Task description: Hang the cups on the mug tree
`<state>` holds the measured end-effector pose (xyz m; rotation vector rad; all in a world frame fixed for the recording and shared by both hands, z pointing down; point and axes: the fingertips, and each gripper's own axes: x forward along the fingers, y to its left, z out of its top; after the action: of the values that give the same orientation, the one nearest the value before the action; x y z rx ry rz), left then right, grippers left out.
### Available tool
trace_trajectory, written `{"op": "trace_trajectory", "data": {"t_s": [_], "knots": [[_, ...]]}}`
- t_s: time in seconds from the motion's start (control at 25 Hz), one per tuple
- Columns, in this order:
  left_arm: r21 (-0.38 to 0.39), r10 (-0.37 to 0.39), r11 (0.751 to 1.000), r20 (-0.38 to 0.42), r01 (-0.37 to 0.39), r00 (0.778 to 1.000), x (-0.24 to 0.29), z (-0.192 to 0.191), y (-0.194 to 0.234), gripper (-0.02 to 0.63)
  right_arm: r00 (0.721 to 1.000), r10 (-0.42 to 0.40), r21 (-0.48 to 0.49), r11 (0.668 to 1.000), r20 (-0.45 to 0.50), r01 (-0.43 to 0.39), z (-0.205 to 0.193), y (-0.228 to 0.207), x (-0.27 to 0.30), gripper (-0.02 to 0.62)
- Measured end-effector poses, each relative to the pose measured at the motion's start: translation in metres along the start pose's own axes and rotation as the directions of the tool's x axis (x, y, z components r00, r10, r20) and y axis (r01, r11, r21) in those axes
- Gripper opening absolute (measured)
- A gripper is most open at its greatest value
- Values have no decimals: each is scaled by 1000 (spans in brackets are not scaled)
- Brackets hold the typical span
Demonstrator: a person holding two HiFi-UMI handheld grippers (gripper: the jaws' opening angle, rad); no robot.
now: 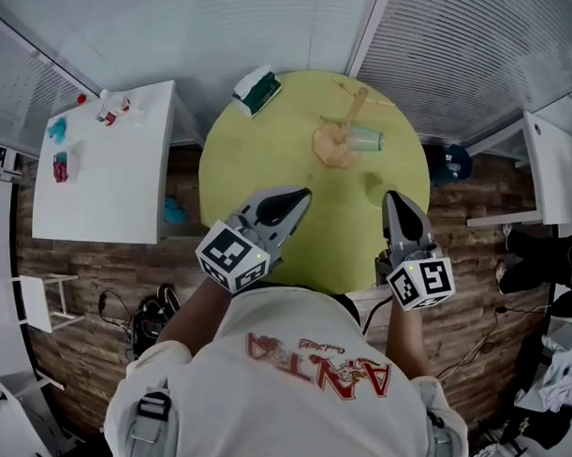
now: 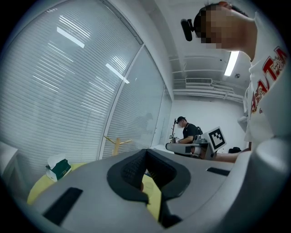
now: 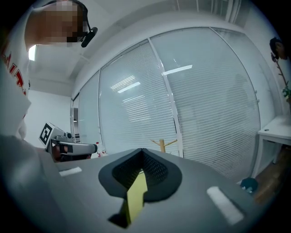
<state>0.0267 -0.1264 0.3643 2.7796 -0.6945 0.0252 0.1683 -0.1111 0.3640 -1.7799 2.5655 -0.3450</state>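
We can pass freely over the near half of the round yellow table (image 1: 269, 166). Far off stand a wooden mug tree (image 1: 354, 108), a pale green cup (image 1: 366, 139) and a green-and-white box (image 1: 256, 91).

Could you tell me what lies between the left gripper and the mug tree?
Only bare yellow table separates left gripper and mug tree, as the head view shows.

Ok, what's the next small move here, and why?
Probably open the right gripper and start toward the pale green cup. It and the left gripper are shut and empty at the near edge of the table. The cup sits against the mug tree; whether it's already on a peg I can't tell.
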Motion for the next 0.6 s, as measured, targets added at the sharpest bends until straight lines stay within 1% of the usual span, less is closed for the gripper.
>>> {"op": "trace_trajectory", "data": {"t_s": [0.28, 0.48, 0.6], "knots": [[-24, 14, 1000, -10, -15, 1000, -1, -5, 4, 6, 1000, 0, 11, 1000, -11, 0, -5, -6, 3, 3], [-30, 18, 999, -22, -19, 1000, -1, -8, 3, 6, 998, -46, 32, 998, -51, 47, -12, -25, 2, 3], [-39, 25, 999, -38, -27, 999, -1, -14, 3, 6, 992, -75, -38, 997, -104, 72, -14, -40, 1, 5]]}}
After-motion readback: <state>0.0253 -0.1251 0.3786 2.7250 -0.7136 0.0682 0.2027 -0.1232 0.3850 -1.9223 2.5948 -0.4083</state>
